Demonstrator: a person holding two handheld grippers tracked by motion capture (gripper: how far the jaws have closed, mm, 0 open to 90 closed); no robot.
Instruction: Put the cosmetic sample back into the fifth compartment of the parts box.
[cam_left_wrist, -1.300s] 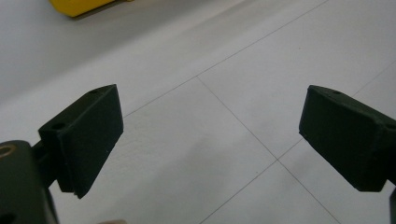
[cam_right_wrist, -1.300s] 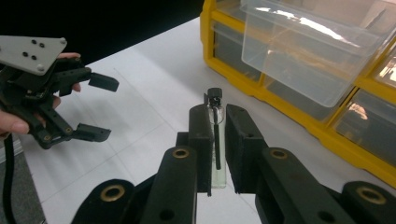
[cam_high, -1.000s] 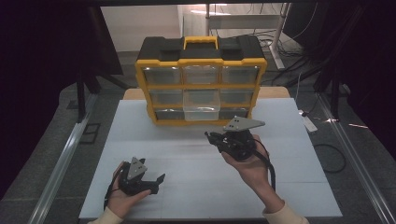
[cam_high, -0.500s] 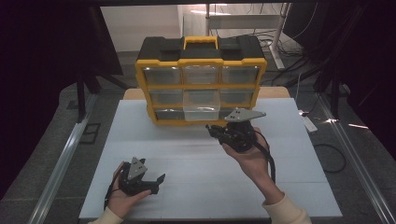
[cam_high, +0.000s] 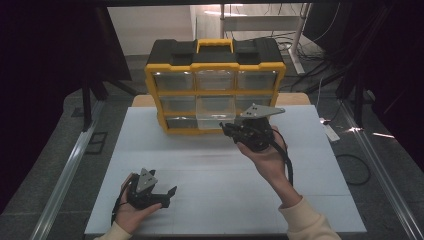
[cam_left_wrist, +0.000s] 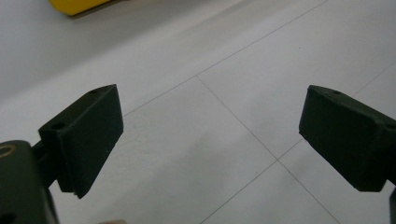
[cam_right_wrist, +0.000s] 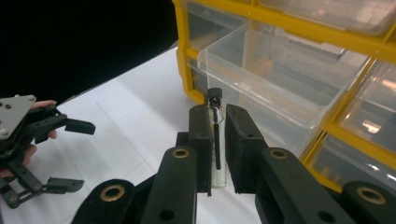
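A yellow and black organizer (cam_high: 215, 65) with clear drawers stands at the back of the white table (cam_high: 210, 175). Its lower middle drawer (cam_high: 216, 114) is pulled out; in the right gripper view that drawer (cam_right_wrist: 280, 79) lies just ahead of the jaws. My right gripper (cam_high: 228, 130) hovers in front of that drawer, shut on a small glass vial (cam_right_wrist: 214, 100) with a black cap, held upright between the pads. My left gripper (cam_high: 171, 197) rests low at the table's near left, open with nothing between its jaws; it also appears as the left gripper (cam_right_wrist: 77, 154) far left in the right gripper view.
A white power strip (cam_high: 330, 131) and cables lie off the table's right edge. Metal rails run along the floor on both sides. Bare white tabletop (cam_left_wrist: 224, 93) spreads between the two hands.
My right gripper has risen and moved toward the organizer's pulled-out drawer, still carrying the vial. The left gripper has stayed where it was.
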